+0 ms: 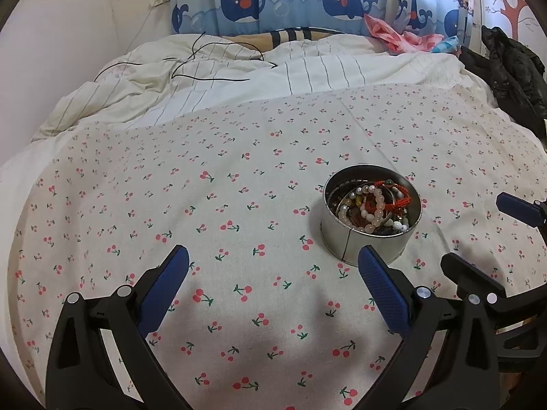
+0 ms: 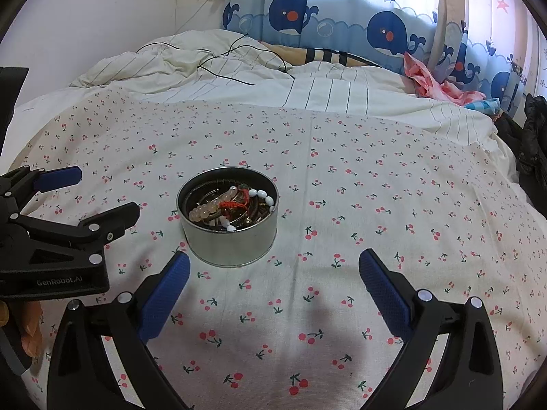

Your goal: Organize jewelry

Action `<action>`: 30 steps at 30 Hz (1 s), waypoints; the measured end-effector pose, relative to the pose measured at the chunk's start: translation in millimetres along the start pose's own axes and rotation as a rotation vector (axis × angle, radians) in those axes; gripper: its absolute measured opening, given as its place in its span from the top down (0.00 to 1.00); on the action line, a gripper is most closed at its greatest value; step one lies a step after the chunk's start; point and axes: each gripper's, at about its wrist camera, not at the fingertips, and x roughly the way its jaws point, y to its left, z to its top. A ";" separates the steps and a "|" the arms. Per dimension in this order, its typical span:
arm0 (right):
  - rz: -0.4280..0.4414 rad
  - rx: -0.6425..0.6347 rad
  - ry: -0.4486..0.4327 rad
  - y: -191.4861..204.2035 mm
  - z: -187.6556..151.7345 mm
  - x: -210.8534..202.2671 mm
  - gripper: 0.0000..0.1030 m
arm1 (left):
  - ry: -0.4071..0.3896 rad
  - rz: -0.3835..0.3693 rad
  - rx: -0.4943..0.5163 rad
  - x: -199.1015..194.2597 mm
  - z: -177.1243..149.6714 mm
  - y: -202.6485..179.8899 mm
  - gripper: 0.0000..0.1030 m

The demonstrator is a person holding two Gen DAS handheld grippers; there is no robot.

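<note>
blue-padded left gripper (image 1: pixel 273 256) and right gripper (image 2: pixel 273 259) both hover jaws spread wide, holding nothing. round metal tin (image 2: pixel 227 227) full of tangled bracelets (image 1: pixel 372 206) sits upright on the cherry-print bedspread (image 2: pixel 376 239), about mid-cloth, well off its edges. tin lies ahead-right of the left gripper, ahead-left of the right (so between them); neither looks clearly nearer. round, no long axis.

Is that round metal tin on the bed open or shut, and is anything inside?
Open: the round silver metal tin stands upright with no lid, holding tangled beaded bracelets.
</note>
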 end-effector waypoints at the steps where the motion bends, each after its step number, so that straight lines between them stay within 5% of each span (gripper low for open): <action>1: 0.000 0.000 0.000 0.0 0.2 -0.1 0.08 | 0.002 0.001 -0.002 0.3 0.1 0.6 0.07; 30: -0.001 -0.012 0.012 -1.4 -4.2 3.8 0.08 | 0.029 0.014 -0.009 4.8 -0.1 2.7 0.07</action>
